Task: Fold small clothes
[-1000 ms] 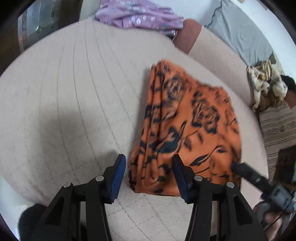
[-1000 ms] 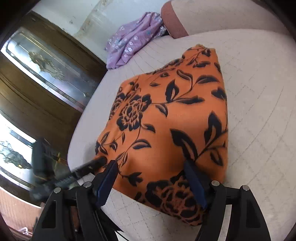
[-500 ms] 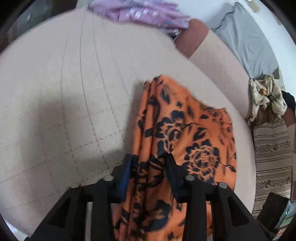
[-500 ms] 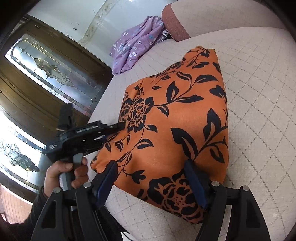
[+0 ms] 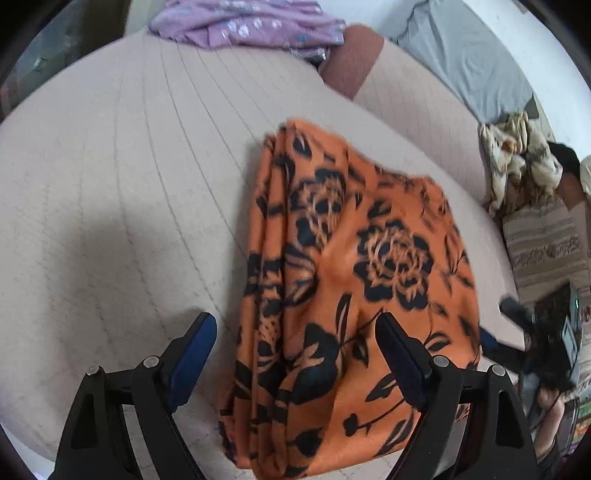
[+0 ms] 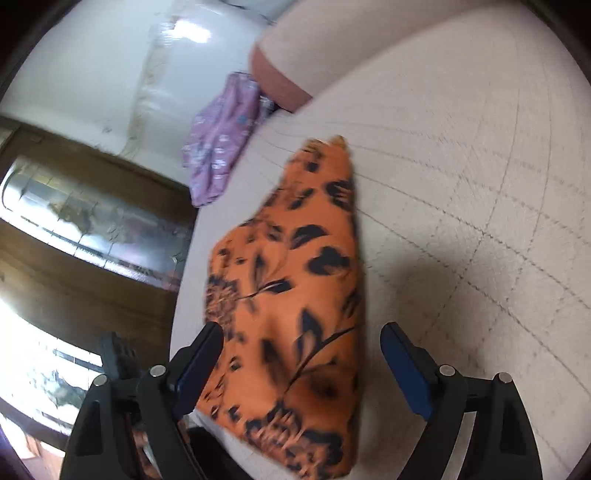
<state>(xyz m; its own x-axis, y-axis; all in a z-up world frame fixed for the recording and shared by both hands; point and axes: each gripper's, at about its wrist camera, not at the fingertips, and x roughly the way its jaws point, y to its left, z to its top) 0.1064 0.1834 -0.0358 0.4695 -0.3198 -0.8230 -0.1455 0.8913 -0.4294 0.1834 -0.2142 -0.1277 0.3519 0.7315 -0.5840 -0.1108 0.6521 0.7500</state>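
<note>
The orange flowered cloth (image 5: 354, 280) lies folded in several layers on the quilted beige cushion (image 5: 122, 192), close to its near edge. It looks light, thin and limp, likely to sag and slip out of shape, so it is best pinched at a corner or along the stacked edge on its left in the left wrist view. The left hand-held gripper (image 5: 295, 350) is opening, cloth between its jaws but not pressed. The right hand-held gripper (image 6: 301, 360) is opening likewise over the cloth's near end. The cushion is soft and grippy-looking. A purple garment (image 5: 243, 22) lies at its far edge, a dark wooden door (image 6: 85, 229) beyond.
</note>
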